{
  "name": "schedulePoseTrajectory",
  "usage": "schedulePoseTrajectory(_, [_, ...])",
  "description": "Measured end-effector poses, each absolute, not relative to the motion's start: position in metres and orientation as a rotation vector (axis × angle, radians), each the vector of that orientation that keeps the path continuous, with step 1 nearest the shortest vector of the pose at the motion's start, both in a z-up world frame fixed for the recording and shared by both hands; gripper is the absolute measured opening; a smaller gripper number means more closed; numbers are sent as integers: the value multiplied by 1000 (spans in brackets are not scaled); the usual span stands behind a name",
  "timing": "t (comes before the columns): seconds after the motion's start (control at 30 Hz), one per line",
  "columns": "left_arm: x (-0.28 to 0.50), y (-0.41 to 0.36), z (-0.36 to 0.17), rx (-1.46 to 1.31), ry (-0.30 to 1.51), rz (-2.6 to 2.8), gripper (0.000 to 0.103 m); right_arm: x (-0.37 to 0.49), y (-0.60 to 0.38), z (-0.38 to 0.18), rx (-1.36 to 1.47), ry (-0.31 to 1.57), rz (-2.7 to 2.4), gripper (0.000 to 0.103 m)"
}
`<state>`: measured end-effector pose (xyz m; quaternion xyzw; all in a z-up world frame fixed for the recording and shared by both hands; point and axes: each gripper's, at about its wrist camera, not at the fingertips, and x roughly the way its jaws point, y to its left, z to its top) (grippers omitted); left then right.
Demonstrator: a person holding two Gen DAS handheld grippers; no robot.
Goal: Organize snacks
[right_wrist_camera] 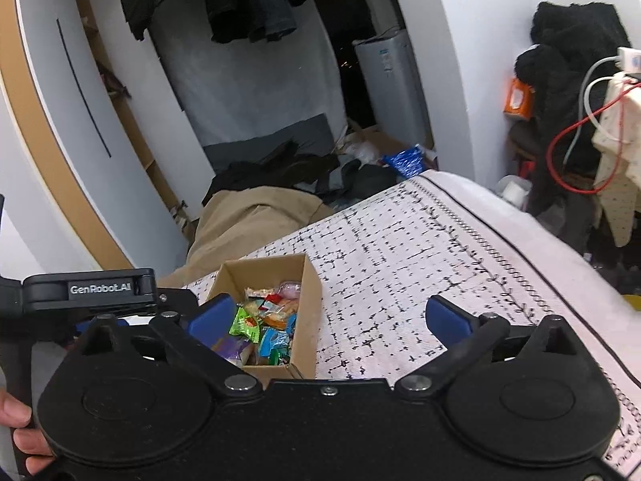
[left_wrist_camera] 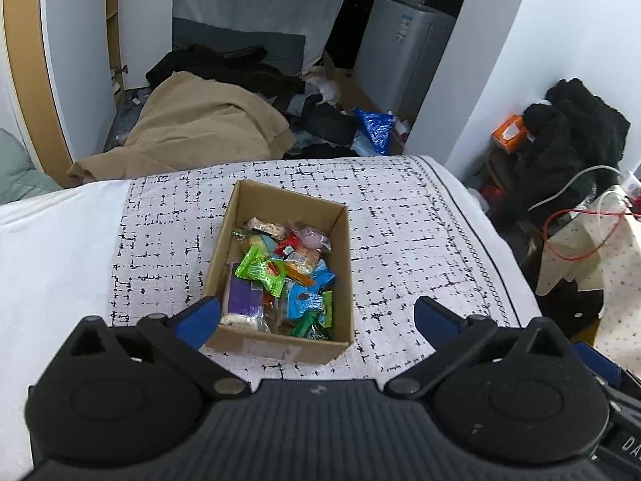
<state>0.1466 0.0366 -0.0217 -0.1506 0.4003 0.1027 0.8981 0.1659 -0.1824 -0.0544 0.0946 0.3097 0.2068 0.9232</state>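
Left wrist view: box (left_wrist_camera: pixel 280 280) sits mid-bed (left_wrist_camera: pixel 400 220), well in from the far edge, full of loose snacks (left_wrist_camera: pixel 280 276). Left claw (left_wrist_camera: pixel 316 314) spread wide, empty, hovering at the box's near end. Right claw (right_wrist_camera: pixel 330 320) also released, empty, just right of the box. Snacks likely light, crinkly, slippery, some crushable; best pinched by a wrapper's sealed end. Box looks stiff; take it by a wall.
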Motion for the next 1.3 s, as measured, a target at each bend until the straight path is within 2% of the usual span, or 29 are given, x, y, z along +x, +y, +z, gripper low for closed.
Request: schedulePoseTrajectory(1.3, [16, 31, 17, -179, 759, 68, 103, 30, -199, -22, 131, 614, 309, 103])
